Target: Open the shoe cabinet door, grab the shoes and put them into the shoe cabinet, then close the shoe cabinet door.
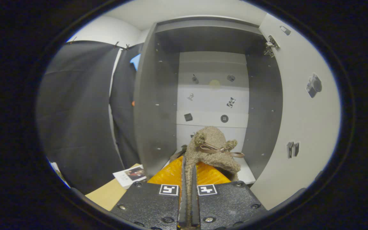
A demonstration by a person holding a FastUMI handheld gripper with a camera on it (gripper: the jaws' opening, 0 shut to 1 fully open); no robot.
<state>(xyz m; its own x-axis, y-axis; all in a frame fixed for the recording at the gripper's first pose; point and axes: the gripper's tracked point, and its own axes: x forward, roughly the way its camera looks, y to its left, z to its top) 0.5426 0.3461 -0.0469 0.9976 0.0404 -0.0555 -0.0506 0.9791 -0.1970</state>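
Observation:
A fuzzy tan shoe (214, 147) with a brown bow rises from between my fingers, and my gripper (188, 174) is shut on its edge. The shoe hangs in front of the open shoe cabinet (153, 105), just above the front of its pale bottom shelf (247, 174). The cabinet's dark side walls and light back panel with small stickers lie beyond the shoe. Its door (302, 118) stands swung open to the right of the fingers, hinge showing near the top.
Black cloth wall (78, 115) hangs left of the cabinet. A tan floor patch (107, 193) with a printed leaflet (131, 175) lies to the left of the fingers, below the cabinet's left wall.

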